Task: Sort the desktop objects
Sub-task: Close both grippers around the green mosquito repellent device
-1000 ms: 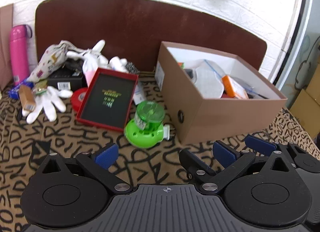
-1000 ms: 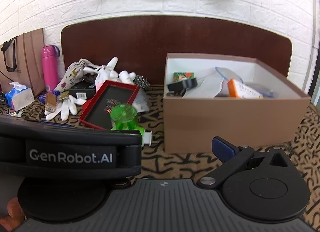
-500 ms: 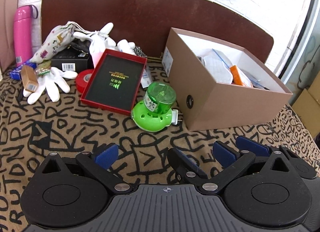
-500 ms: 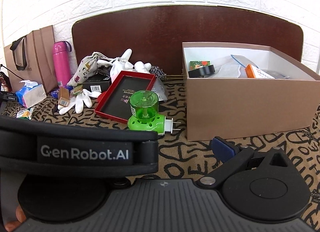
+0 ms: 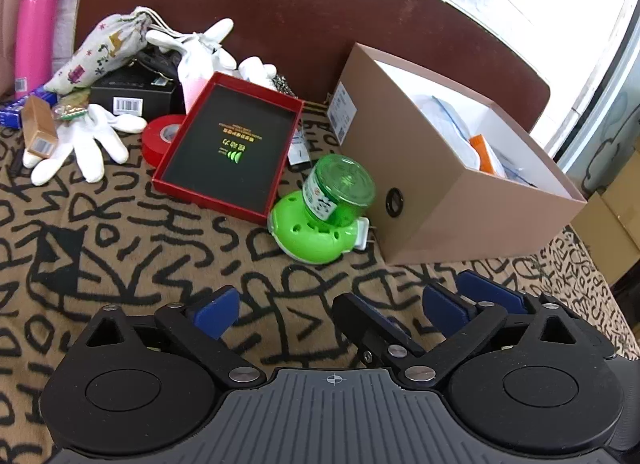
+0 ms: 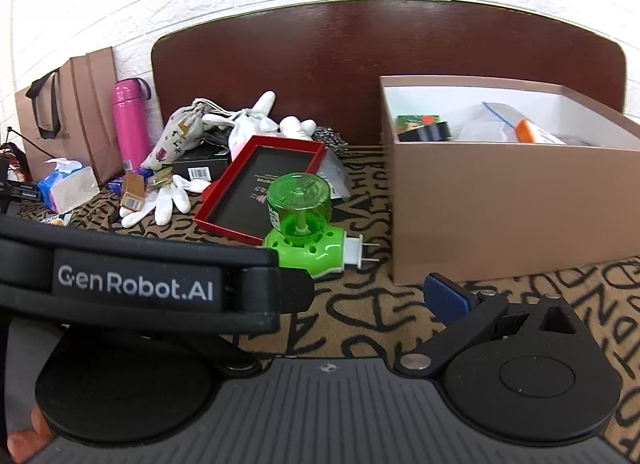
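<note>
A green plug-in vaporizer lies on the patterned cloth beside the open brown box, its prongs toward the box. A red tray with a black inlay leans just left of it. My left gripper is open and holds nothing, a short way in front of the vaporizer. In the right wrist view, my right gripper also looks open; only its right fingertip shows, because the left gripper's body hides the other.
Behind the tray lie white gloves, a red tape roll, a black carton, a printed pouch and a pink bottle. A paper bag and tissues stand far left. The box holds several items.
Both grippers have shifted a little nearer to the vaporizer, and the left view has tilted. The jaws stayed open, and nothing on the cloth moved.
</note>
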